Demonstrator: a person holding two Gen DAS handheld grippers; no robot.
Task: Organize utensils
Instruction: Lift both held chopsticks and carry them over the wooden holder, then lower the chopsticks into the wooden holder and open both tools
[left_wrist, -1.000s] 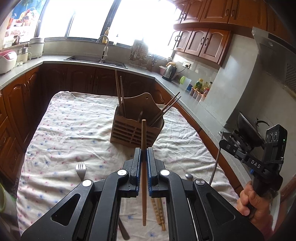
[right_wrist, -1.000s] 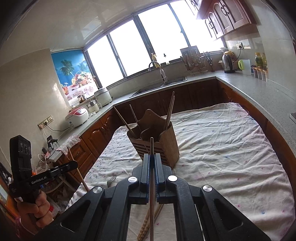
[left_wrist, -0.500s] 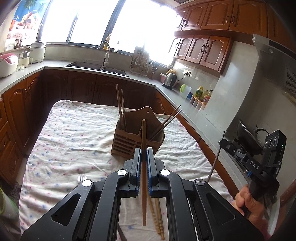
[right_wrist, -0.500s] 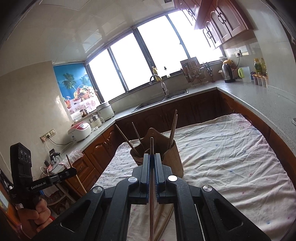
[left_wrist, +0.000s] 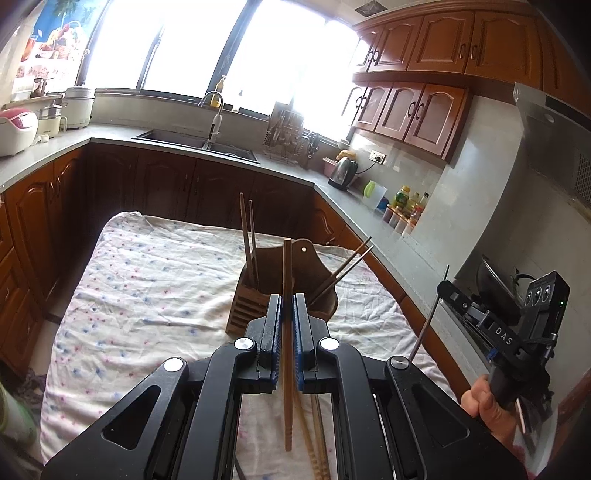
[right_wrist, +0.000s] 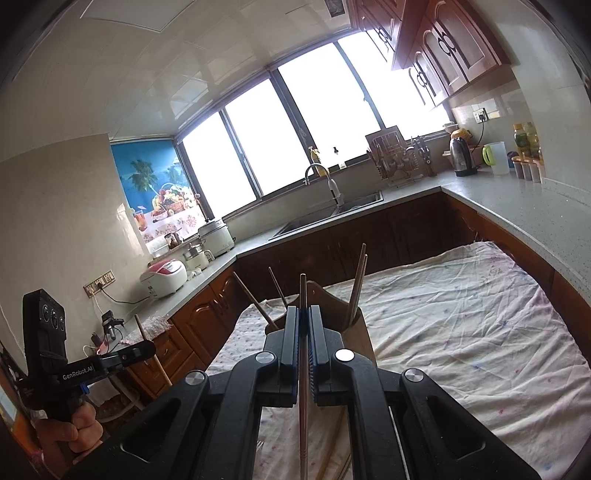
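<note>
My left gripper (left_wrist: 287, 300) is shut on a light wooden chopstick (left_wrist: 287, 266) that sticks up past its pads. Straight ahead stands a slatted wooden utensil holder (left_wrist: 245, 310) with several chopsticks (left_wrist: 246, 236) leaning in it. My right gripper (right_wrist: 303, 312) is shut on a thin dark chopstick (right_wrist: 303, 373), with the holder (right_wrist: 360, 334) just behind its tips. Each gripper shows in the other's view: the right one (left_wrist: 445, 290) at the far right, the left one (right_wrist: 146, 349) at the lower left. Loose chopsticks (left_wrist: 314, 435) lie on the cloth under my left gripper.
The holder stands on a table under a flowered white cloth (left_wrist: 147, 280). Grey counters run round three sides, with a sink (left_wrist: 195, 142), a kettle (left_wrist: 341, 171), bottles (left_wrist: 406, 206) and a rice cooker (right_wrist: 164, 277). A hand (left_wrist: 487, 402) grips the right handle.
Both grippers have risen and come closer to the holder, each still shut on its chopstick. The fork on the cloth has dropped out of the left wrist view.
</note>
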